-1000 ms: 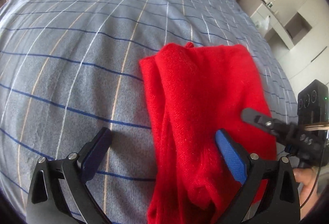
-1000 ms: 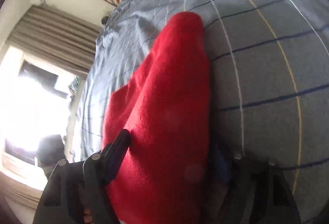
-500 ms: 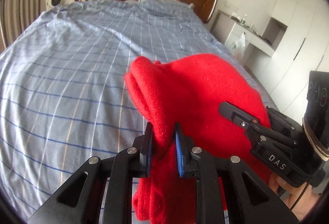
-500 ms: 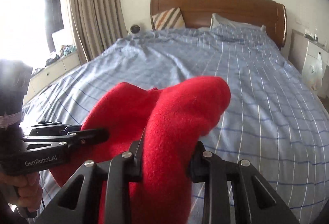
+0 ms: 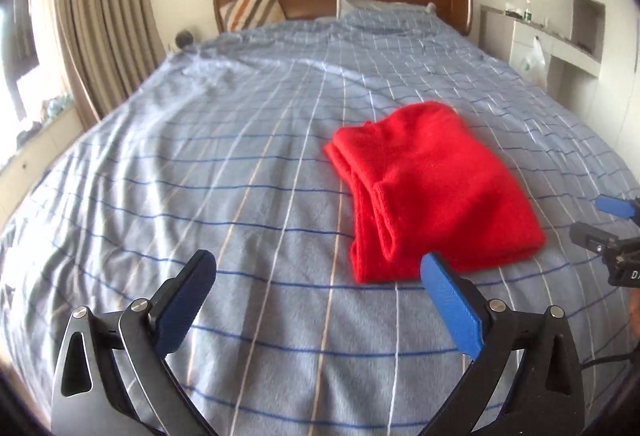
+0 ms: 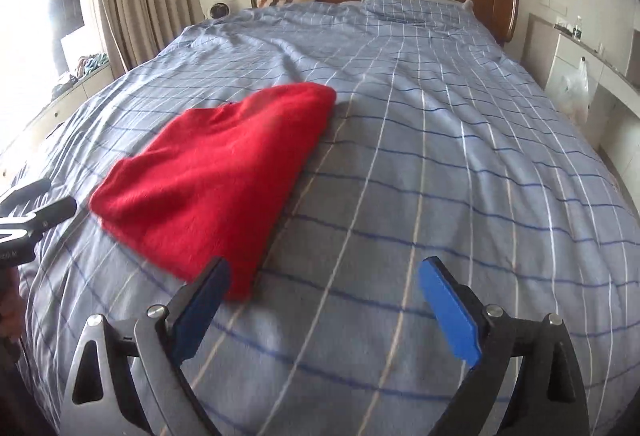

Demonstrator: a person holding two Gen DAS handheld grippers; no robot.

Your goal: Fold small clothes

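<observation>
Both my tongs point down at a slant over the bed. My left tongs have their jaws wide apart and opening, with only bedding between them. My right tongs likewise stand apart and opening, nothing between the pads.

In the left view my right tongs show only as a blue tip and a black body cut off at the right edge; part of a hand is barely visible below them. In the right view my left tongs are cut off at the left edge. Motion blur softens the bedding.

The sweater lies folded on the bed, released. It sits ahead and to the right of my left tongs, ahead and to the left of my right tongs, between the two. In the right view its near corner is hidden behind the left finger; whether they touch I cannot tell.
</observation>
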